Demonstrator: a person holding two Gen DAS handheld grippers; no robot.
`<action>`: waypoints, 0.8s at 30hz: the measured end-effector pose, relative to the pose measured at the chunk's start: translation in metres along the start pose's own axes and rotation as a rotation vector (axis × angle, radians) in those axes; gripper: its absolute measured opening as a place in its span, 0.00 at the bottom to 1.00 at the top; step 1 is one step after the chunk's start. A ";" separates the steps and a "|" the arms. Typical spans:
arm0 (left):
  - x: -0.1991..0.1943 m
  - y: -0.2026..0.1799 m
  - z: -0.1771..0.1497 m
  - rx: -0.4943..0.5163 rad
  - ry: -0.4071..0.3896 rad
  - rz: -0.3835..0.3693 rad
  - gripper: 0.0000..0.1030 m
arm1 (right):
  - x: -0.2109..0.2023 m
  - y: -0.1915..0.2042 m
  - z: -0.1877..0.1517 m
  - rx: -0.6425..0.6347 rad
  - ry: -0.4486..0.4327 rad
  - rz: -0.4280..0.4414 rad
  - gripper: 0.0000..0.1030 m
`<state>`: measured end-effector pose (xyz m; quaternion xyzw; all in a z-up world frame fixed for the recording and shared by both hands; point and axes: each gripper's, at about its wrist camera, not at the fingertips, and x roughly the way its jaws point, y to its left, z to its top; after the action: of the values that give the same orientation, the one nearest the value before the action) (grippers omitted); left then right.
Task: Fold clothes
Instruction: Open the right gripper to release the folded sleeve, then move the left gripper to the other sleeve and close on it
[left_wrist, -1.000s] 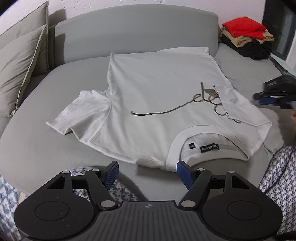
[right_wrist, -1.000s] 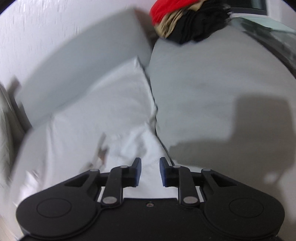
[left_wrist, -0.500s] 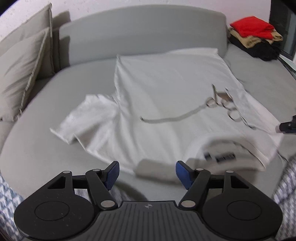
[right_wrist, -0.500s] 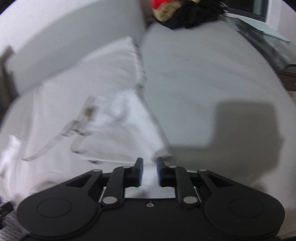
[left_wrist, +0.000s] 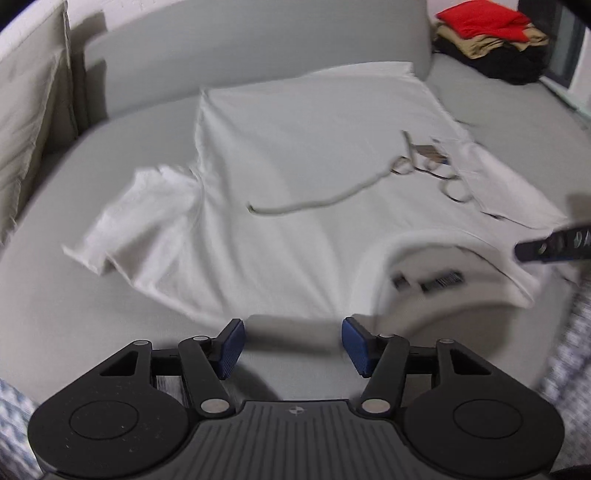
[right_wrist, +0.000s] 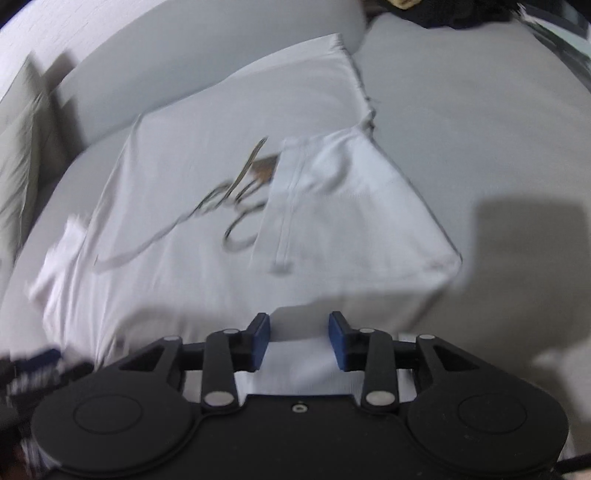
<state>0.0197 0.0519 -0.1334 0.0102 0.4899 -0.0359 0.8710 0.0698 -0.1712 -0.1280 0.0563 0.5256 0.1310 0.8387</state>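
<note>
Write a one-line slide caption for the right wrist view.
Right gripper, jaws opening, above a white T-shirt on a grey sofa, one sleeve folded inward.

No lettering is being made out clearly enough to be read at this moment. A looping grey script print (left_wrist: 334, 195) is being shown across the chest of the white cotton T-shirt (left_wrist: 295, 155) spread on the grey sofa, but its letters are being smeared by blur in both wrist views and partly covered by the folded-over sleeve (right_wrist: 347, 206), so no word is being read from it. Two small dark woven labels (left_wrist: 432, 281) are being seen inside the shirt's neckband, one tiny and one longer with pale marks, and their wording is too blurred to be told. A small cross-shaped mark (left_wrist: 296, 410) is being shown on the grey ribbed gripper housing.
</note>
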 end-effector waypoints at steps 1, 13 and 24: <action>-0.005 0.006 -0.004 -0.019 0.011 -0.034 0.54 | -0.007 0.002 -0.007 -0.020 0.011 -0.011 0.40; -0.040 0.157 -0.012 -0.614 -0.307 0.087 0.52 | -0.021 0.026 0.011 0.174 -0.078 0.293 0.62; 0.020 0.231 0.009 -0.854 -0.286 0.020 0.47 | -0.014 0.032 0.008 0.188 -0.056 0.248 0.63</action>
<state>0.0549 0.2806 -0.1502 -0.3507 0.3355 0.1769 0.8562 0.0663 -0.1438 -0.1051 0.2028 0.5010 0.1820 0.8215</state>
